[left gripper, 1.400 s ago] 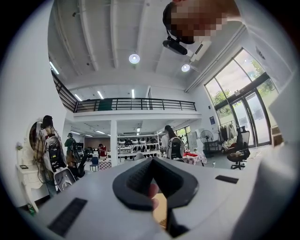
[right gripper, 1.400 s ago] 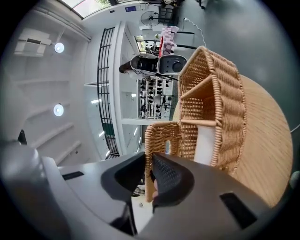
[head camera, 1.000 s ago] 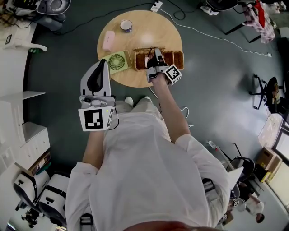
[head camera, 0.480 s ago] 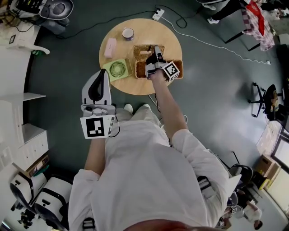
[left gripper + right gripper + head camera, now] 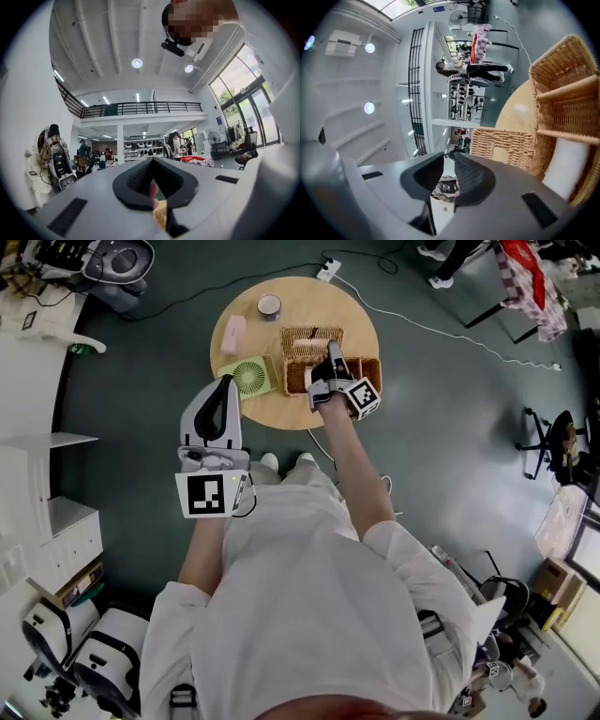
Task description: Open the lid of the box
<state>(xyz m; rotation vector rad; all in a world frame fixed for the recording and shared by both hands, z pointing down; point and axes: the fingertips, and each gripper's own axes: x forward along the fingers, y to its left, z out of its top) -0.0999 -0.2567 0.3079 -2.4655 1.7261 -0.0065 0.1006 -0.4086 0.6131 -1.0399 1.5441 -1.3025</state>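
The person is stretching the right arm well forward from the shoulder, and the bare forearm is running straight out to the round worktop [image 5: 349,313]. The right claw [image 5: 334,349] is hanging over the wicker box [image 5: 296,379], with its tips pointing at the far side of the box and its marker cube [image 5: 362,397] sitting on the near side. In the right gripper view its jaws are standing a narrow gap apart and are gripping nothing; only distant background is showing between them.

The box is sitting near the middle of the worktop. Its lid [image 5: 310,337] is lying swung back beyond its far edge, leaving the compartments open. One compartment is holding a white object [image 5: 562,171].

The left arm is staying bent and closer to the body. It is holding the left claw [image 5: 223,383] over the floor, just short of the worktop's near edge, aimed towards the green fan [image 5: 248,376]. Its jaws are meeting at the tips and are carrying nothing.

A pink item [image 5: 232,333] and a cup [image 5: 269,306] are sitting on the far left part of the worktop, apart from the box.
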